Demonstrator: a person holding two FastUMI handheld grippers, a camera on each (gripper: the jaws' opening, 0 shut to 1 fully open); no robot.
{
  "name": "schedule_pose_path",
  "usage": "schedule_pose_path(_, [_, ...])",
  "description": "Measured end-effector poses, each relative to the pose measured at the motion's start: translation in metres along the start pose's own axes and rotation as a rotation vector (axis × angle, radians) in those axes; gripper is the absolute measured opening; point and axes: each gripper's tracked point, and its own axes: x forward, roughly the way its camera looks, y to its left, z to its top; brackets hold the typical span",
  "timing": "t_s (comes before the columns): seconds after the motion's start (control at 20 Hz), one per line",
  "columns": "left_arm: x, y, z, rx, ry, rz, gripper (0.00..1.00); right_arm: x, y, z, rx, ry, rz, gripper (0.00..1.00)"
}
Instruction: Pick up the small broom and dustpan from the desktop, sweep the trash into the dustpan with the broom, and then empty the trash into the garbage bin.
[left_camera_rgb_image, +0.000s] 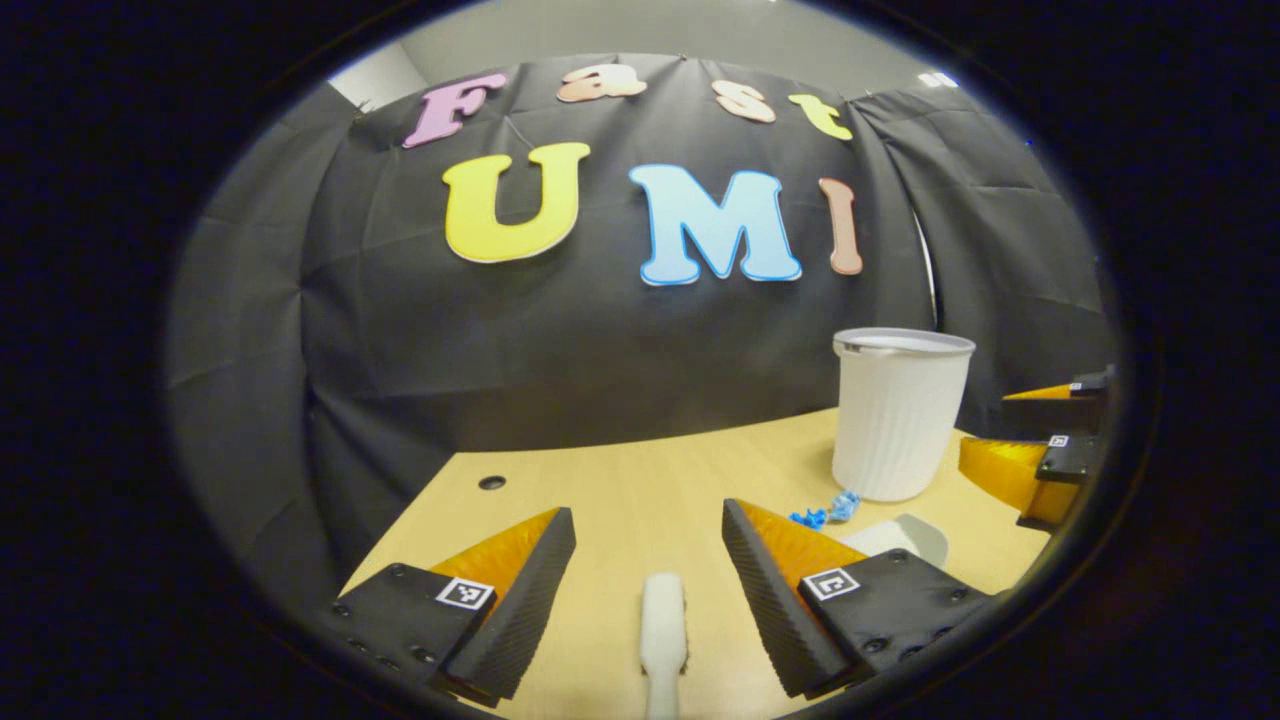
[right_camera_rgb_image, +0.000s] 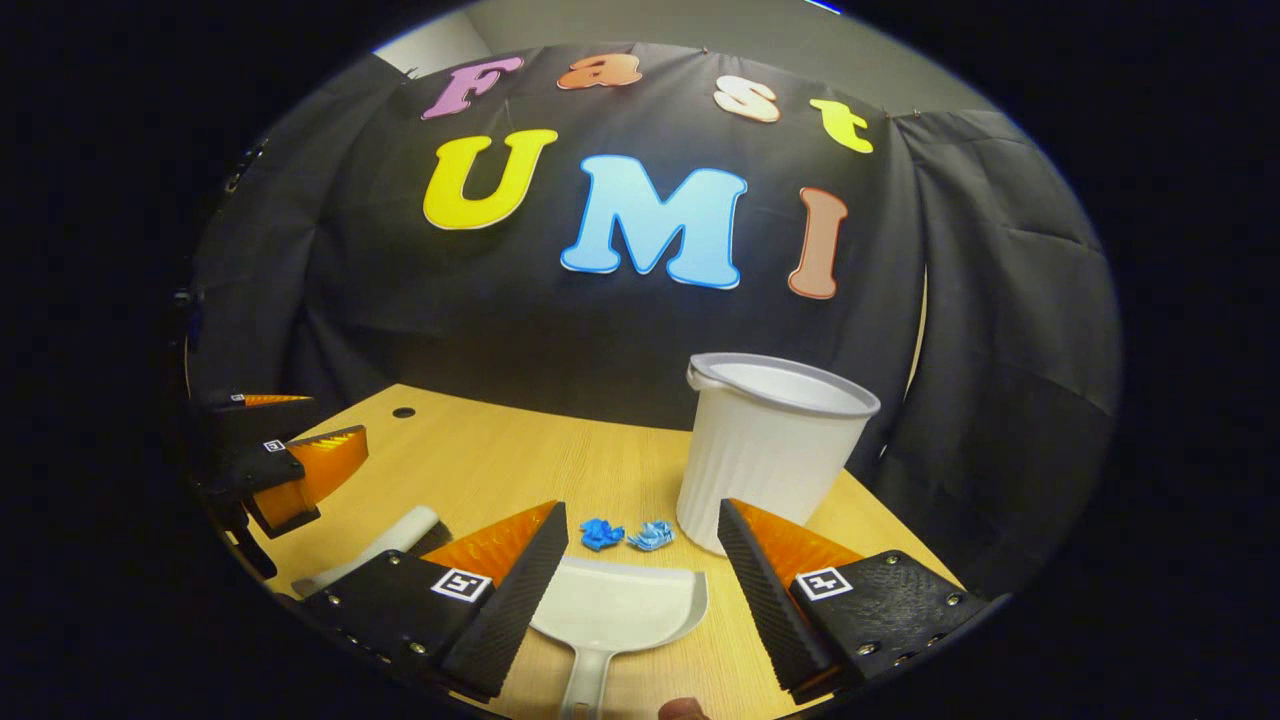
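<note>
Left claw released above the broom; right claw released over the dustpan. Blue trash beside the bin near the counter back edge.

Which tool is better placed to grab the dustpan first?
Right. The dustpan lies between the open right tool's fingers, handle toward it. The left tool straddles the broom.

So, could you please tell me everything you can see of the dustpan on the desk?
The dustpan is white and looks like smooth plastic, with a wide, shallow scoop and a narrow handle running toward the camera. It lies flat on the wooden desk, its open front edge facing two crumpled blue scraps that sit just beyond it, with the white bin further back to the right. It lies between the open fingers of the right tool, which are not pressing on it. The scoop looks empty.
</note>
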Motion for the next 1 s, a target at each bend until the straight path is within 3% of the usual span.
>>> schedule_pose_path(0.3, [0.001,-0.01,-0.049,-0.014,0.161,-0.05,0.96,-0.004,0.007,-0.048,0.032,0.193,0.034,0.95])
schedule_pose_path(0.55, [0.003,-0.001,-0.092,-0.02,0.309,-0.048,0.96,-0.009,0.014,-0.087,0.022,0.362,0.052,0.95])
schedule_pose_path(0.6, [0.003,-0.001,-0.103,-0.031,0.344,-0.05,0.91,-0.011,0.015,-0.097,0.018,0.395,0.054,0.95])
schedule_pose_path(0.7, [0.004,-0.002,-0.121,-0.042,0.408,-0.053,1.0,-0.012,0.023,-0.112,0.008,0.468,0.077,0.95])
schedule_pose_path(0.75, [0.004,-0.002,-0.128,-0.037,0.435,-0.052,0.92,-0.011,0.026,-0.12,0.0,0.5,0.089,0.95])
schedule_pose_path(0.8, [0.005,-0.003,-0.134,-0.032,0.461,-0.052,0.97,-0.011,0.03,-0.126,-0.004,0.53,0.103,0.95])
schedule_pose_path(1.0, [0.007,-0.009,-0.162,-0.048,0.577,-0.073,1.0,-0.014,0.036,-0.152,-0.022,0.637,0.12,0.95])
